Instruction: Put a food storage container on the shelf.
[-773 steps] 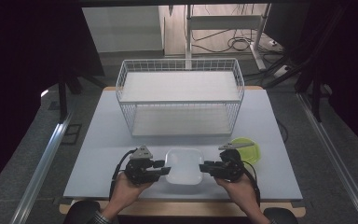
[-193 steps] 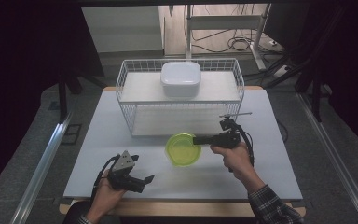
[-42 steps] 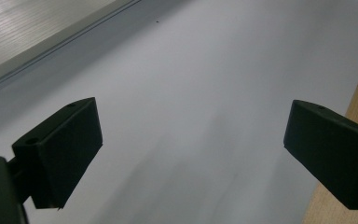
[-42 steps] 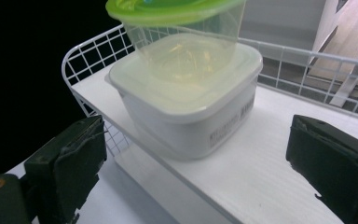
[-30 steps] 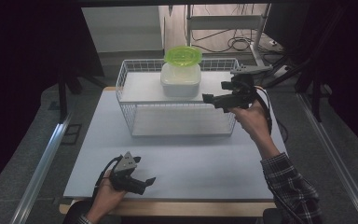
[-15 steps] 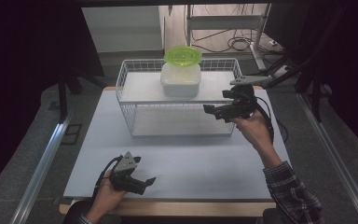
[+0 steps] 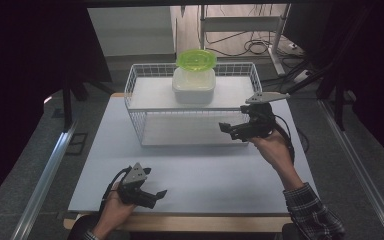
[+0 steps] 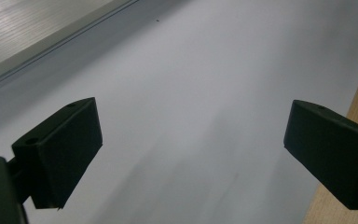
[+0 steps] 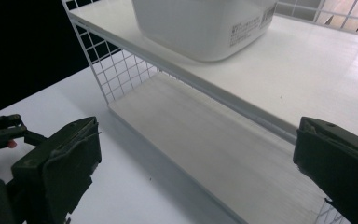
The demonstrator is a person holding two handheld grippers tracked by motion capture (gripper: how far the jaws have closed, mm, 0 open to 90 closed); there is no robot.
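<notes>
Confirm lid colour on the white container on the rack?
Bright translucent green lid, clearest in the high view.

A pale counter [image 7: 200, 170] carries a white wire rack [image 7: 145, 125], whose upper shelf [image 7: 235, 92] bears a white tub [image 7: 194, 85] topped by a green lid [image 7: 196, 59].

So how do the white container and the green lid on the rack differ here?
The white container is opaque, squarish with rounded corners, and deep; the green lid is translucent, round and flat. The container stands on the wire rack's upper shelf, while the lid rests on top of the container, overhanging its rim. Both are free of the grippers: the right gripper hangs open beside the rack, the left gripper open near the table's front edge.
</notes>
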